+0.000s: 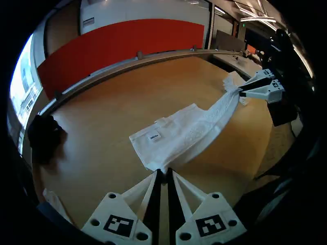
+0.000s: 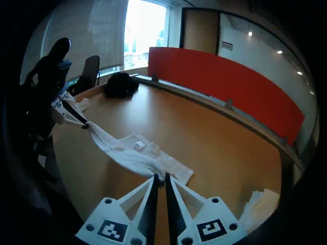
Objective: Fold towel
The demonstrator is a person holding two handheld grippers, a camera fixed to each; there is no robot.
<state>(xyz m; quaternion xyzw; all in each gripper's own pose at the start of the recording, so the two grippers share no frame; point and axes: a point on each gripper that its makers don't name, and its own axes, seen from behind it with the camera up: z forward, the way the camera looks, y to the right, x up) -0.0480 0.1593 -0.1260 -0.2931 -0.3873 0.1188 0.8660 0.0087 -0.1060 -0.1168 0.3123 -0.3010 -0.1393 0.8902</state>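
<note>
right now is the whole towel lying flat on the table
No, in the left gripper view the towel stretches up off the table at its far end, pinched in the right hand-held gripper.

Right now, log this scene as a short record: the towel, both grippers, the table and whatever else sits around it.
cloth: white towel, strung between the two grippers, its middle resting on the table
left: left gripper shut on one end of the towel
right: right gripper shut on the opposite end
surface: wooden table
other items: black bundle on the table; pale cloth pile near the right gripper
backdrop: red partition along the table's far edge
fold state: not yet folded over
</note>
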